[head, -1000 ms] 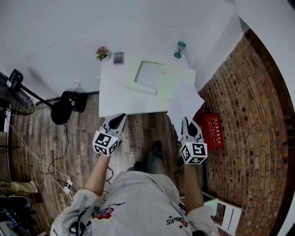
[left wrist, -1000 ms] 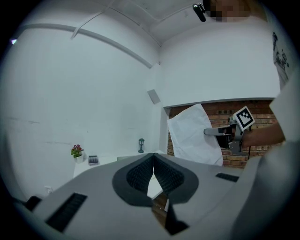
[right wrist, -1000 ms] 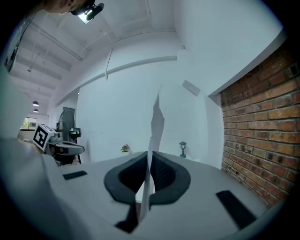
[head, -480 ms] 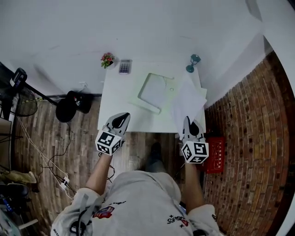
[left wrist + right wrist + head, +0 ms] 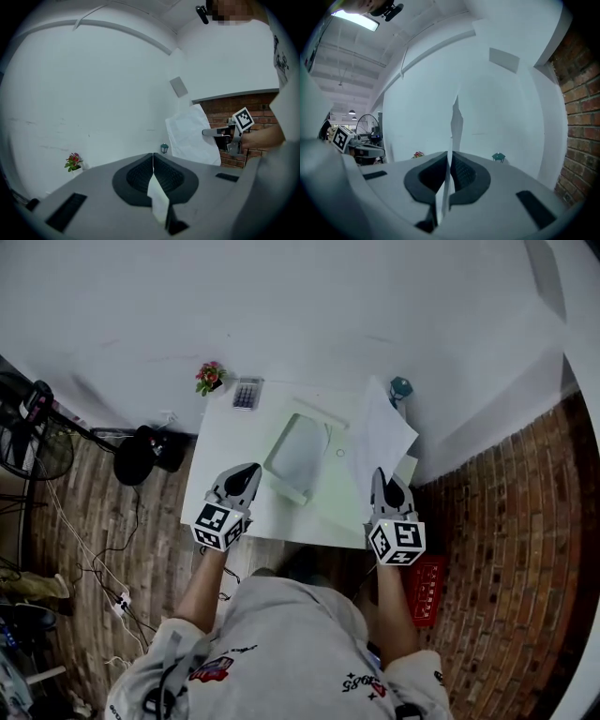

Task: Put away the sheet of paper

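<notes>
The white sheet of paper (image 5: 380, 442) stands up from my right gripper (image 5: 382, 474), which is shut on its lower edge. It hangs over the right side of the white table (image 5: 234, 456). In the right gripper view the sheet (image 5: 456, 122) shows edge-on, rising from the closed jaws (image 5: 451, 153). The left gripper view shows the same sheet (image 5: 192, 136) from the side. My left gripper (image 5: 251, 470) is shut over the table's near left part; a thin white strip sits in the gap behind its tips (image 5: 153, 157). A pale green open tray (image 5: 298, 454) lies mid-table between the grippers.
At the table's far edge stand a small flower pot (image 5: 210, 377), a calculator (image 5: 247, 393) and a teal lamp (image 5: 401, 387). A brick wall (image 5: 506, 540) runs along the right, with a red box (image 5: 427, 587) on the floor. A fan (image 5: 28, 442) and cables are at left.
The person has stepped up to the table. Both grippers went from over the floor to over the table's near edge, and the held sheet now hangs above the table's right side.
</notes>
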{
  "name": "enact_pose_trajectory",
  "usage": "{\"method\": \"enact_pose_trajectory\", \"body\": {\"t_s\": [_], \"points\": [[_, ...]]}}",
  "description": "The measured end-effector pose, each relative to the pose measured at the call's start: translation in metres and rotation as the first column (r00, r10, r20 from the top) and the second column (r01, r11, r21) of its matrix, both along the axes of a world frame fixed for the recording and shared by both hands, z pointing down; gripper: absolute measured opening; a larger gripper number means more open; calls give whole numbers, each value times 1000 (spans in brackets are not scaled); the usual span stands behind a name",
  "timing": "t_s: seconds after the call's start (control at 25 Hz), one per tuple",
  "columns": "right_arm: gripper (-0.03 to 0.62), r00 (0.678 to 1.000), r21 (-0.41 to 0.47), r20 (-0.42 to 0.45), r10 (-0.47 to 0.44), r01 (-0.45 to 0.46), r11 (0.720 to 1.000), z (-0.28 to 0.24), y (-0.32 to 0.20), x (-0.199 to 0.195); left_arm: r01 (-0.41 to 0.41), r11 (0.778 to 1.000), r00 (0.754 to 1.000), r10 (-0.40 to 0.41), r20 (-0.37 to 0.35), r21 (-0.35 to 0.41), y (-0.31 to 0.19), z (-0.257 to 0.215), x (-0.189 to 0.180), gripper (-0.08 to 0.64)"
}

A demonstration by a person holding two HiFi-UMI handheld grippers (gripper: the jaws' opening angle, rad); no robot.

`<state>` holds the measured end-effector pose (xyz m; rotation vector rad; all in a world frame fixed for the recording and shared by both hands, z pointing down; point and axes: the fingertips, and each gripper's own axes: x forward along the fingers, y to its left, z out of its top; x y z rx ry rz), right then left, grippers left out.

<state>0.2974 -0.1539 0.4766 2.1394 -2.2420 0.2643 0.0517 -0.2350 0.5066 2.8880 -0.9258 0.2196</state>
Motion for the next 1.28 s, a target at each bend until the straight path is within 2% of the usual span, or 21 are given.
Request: {"method": "enact_pose_trajectory", "body": {"t_s": [0.28, 0.76, 0.92, 1.28], "points": [[-3, 1000, -16, 8, -10, 10, 1000, 7, -27, 25, -9, 1000, 1000, 9, 5, -12, -25, 5, 32, 23], [-3, 999, -51, 34, 18, -16, 999, 17, -46, 19, -61, 998, 998, 61, -17, -21, -58, 8, 40, 23], [-3, 998, -79, 59, 10, -6, 997, 30, -54, 8, -61, 998, 998, 61, -8, -26, -63, 11, 30, 23], [-3, 989, -124, 145, -33, 51, 991, 58, -80, -24, -1, 999, 1000, 1, -1, -47, -78, 19, -8, 23]]}}
